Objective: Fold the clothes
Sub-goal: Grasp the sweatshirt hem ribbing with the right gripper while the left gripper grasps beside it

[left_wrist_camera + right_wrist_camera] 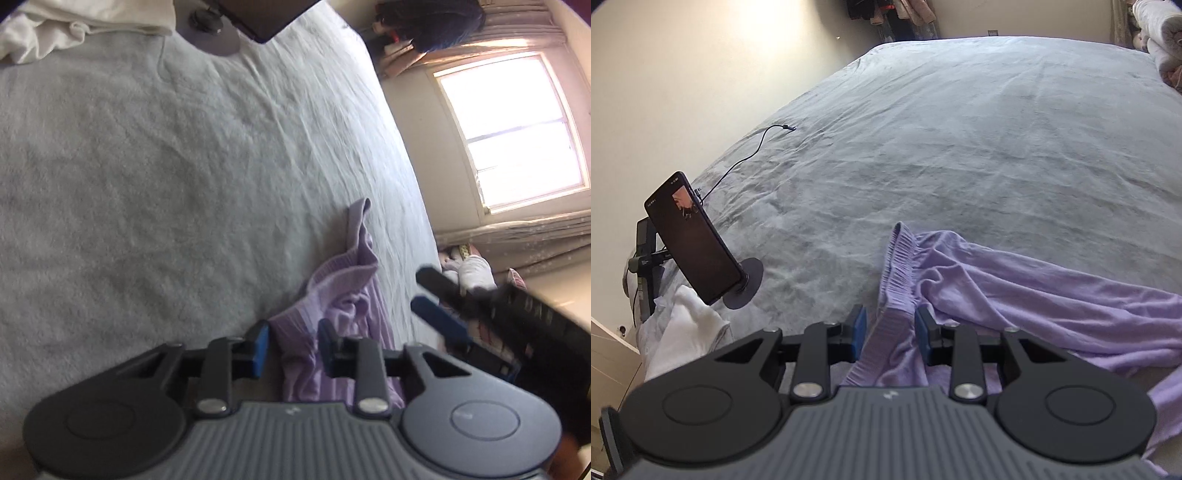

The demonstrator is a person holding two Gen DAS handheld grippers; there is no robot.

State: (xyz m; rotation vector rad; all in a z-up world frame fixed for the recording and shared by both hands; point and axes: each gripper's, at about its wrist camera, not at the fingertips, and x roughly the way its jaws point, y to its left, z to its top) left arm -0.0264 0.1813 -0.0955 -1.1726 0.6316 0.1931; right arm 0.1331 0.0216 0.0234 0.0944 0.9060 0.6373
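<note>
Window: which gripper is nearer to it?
Right. The right gripper lies between the left gripper and the window; the left hangs farther back over the purple garment.

You face a wide grey bed, a plain wall beside it, a bright window opposite.

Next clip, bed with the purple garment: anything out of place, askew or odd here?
Only mild things. The lilac garment lies rumpled, its elastic waistband bunched upward rather than flat. A phone on a stand leans on the bed, its loose cable trailing across the cover. Both tongs, left and right, are open astride the fabric.
</note>
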